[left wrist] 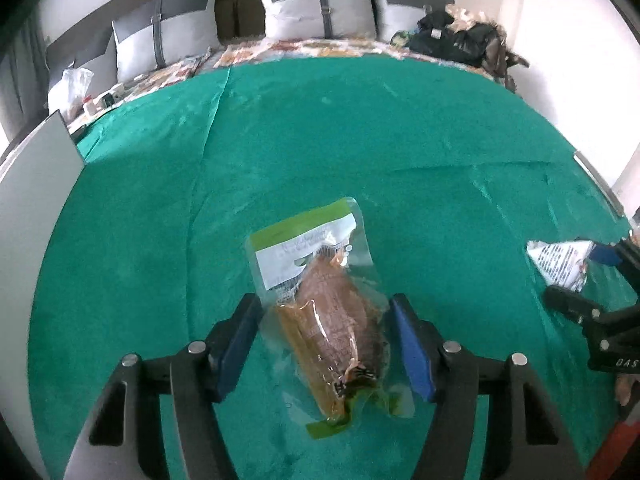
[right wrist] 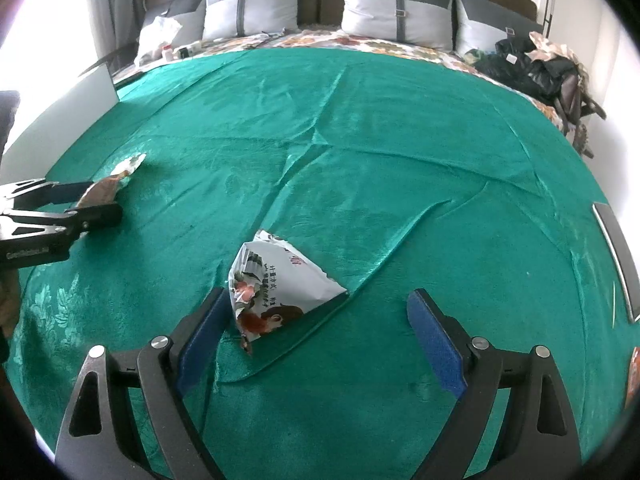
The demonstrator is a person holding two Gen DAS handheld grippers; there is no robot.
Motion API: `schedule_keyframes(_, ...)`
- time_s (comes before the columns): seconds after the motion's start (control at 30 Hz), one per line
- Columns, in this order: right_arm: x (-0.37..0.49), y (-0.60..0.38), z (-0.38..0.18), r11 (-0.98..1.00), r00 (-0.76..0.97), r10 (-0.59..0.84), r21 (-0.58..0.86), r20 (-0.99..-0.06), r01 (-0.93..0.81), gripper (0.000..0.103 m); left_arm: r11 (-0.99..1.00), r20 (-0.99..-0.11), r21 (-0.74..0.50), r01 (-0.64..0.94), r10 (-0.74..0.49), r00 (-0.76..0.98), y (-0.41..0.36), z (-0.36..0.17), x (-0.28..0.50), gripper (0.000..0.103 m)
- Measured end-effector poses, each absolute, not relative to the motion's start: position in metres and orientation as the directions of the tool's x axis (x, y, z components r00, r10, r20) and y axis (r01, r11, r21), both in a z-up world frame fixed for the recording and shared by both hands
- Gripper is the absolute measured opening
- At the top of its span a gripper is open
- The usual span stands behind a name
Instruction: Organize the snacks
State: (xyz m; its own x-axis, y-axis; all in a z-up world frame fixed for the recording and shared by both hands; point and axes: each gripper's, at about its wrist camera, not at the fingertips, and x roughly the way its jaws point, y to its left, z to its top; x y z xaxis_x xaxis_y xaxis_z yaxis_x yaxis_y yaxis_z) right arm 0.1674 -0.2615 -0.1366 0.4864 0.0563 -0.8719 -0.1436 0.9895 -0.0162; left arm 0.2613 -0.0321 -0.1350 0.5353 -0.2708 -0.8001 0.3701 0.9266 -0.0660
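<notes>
Nearby, pillows (left wrist: 320, 4) and dark clothes (left wrist: 460, 38) edge the bed's green blanket (left wrist: 360, 140). Left gripper (left wrist: 324, 344) fingers straddle a clear pouch (left wrist: 320, 312), unclamped; right gripper (right wrist: 320, 332) gapes beside a white packet (right wrist: 272, 288), whose printed front only the right view shows.

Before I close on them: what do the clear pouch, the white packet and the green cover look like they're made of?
Clear pouch: glossy see-through plastic film, tight over brown contents, probably vacuum-sealed; it glints and wrinkles. White packet: thin printed film, plastic or foil-lined, I can't tell which; creased, with a jagged edge. Green cover: soft napped fabric, velvet-like, with sheen along its folds.
</notes>
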Motion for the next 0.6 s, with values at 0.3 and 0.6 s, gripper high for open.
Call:
schedule_keyframes(0.3,0.167,-0.264,-0.136,0.99,0.487,0.055,-0.017,-0.872,-0.142,0.091,0.932,-0.815,-0.029,0.362,-0.232,0.532,-0.068,-0.141,0.295,0.103)
schedule_keyframes(0.6,0.166,-0.266,-0.136,0.99,0.488,0.054,-0.017,-0.871,-0.141,0.091,0.933,-0.815,-0.025,0.359,-0.227,0.534,-0.069,-0.142,0.297,0.103)
